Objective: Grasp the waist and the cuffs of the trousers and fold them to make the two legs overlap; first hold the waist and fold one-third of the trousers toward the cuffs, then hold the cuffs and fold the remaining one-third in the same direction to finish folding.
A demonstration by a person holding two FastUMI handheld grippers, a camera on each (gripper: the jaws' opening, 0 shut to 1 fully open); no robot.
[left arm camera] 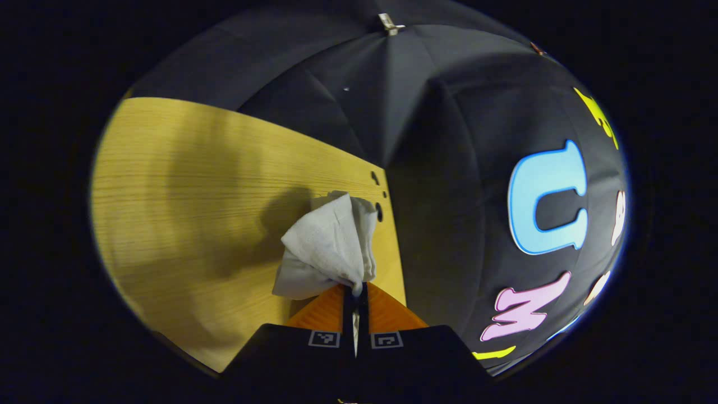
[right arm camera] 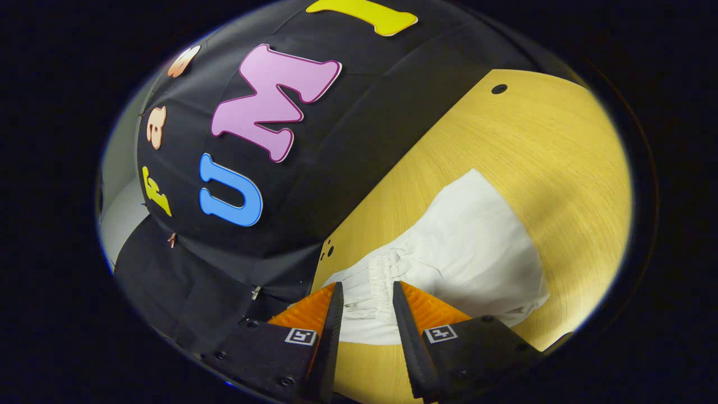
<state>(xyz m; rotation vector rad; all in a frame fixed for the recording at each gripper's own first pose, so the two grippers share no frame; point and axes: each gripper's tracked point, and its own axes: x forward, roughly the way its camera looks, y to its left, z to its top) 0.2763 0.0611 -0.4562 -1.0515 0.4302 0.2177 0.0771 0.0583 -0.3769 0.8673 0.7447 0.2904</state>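
Left tongs: the left tongs (left arm camera: 355, 292) were pinched tight on a bunched end of the trousers (left arm camera: 328, 249); which end could not be told.
Cloth in left gripper view: it hung crumpled toward 11 o'clock from the tips, lifted over the wooden surface (left arm camera: 185, 224), casting a shadow to 9 o'clock.
Right tongs: the right tongs (right arm camera: 366, 300) stood apart, jaws either side of the gathered elastic waist (right arm camera: 383, 275), not pressing it.
Trousers in right gripper view: they lay flat on the surface, stretching toward 2 o'clock.
Surface holes: small holes sat near the edge at 11 o'clock.
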